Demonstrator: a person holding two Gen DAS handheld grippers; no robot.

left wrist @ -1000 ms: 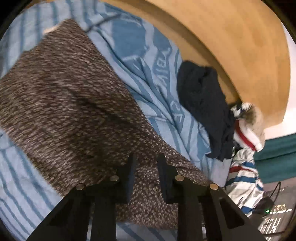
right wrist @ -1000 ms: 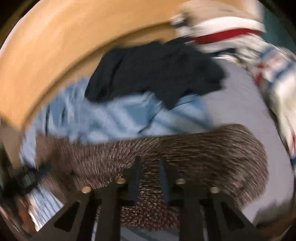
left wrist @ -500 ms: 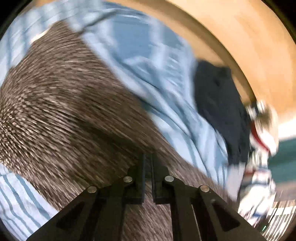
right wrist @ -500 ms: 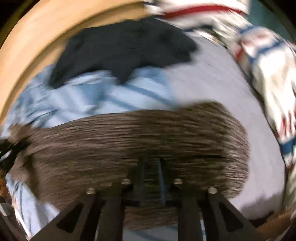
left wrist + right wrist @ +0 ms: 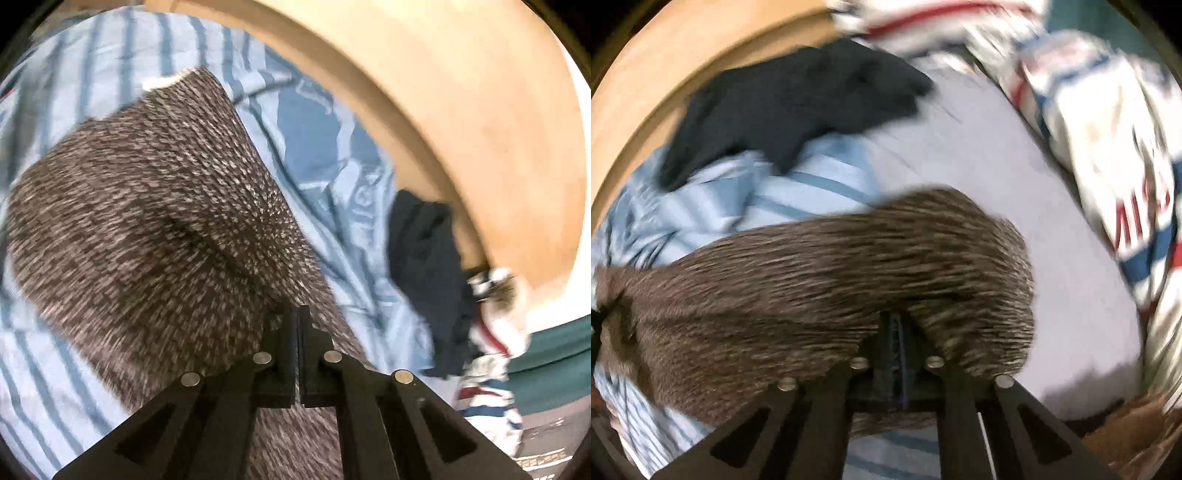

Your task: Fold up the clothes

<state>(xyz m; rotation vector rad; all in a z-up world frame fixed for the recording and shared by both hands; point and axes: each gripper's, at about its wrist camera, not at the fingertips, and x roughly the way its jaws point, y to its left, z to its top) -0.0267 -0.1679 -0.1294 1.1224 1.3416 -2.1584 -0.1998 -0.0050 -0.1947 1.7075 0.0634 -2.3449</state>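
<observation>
A brown-and-white knit sweater (image 5: 147, 229) lies on a blue striped sheet (image 5: 55, 369). My left gripper (image 5: 297, 317) is shut on the sweater's near edge, and the knit bunches up around its fingers. In the right wrist view the sweater (image 5: 812, 280) is lifted in a long fold, and my right gripper (image 5: 895, 325) is shut on its edge. Both views are motion-blurred.
A dark navy garment (image 5: 424, 266) lies by the wooden bed frame (image 5: 461, 110); it also shows in the right wrist view (image 5: 798, 99). A red, white and blue patterned garment (image 5: 1108, 147) lies to the right on a pale sheet (image 5: 979, 166).
Both grippers were open over the sweater a second ago. They have closed on its edge, and the sweater is now being lifted and pulled.
</observation>
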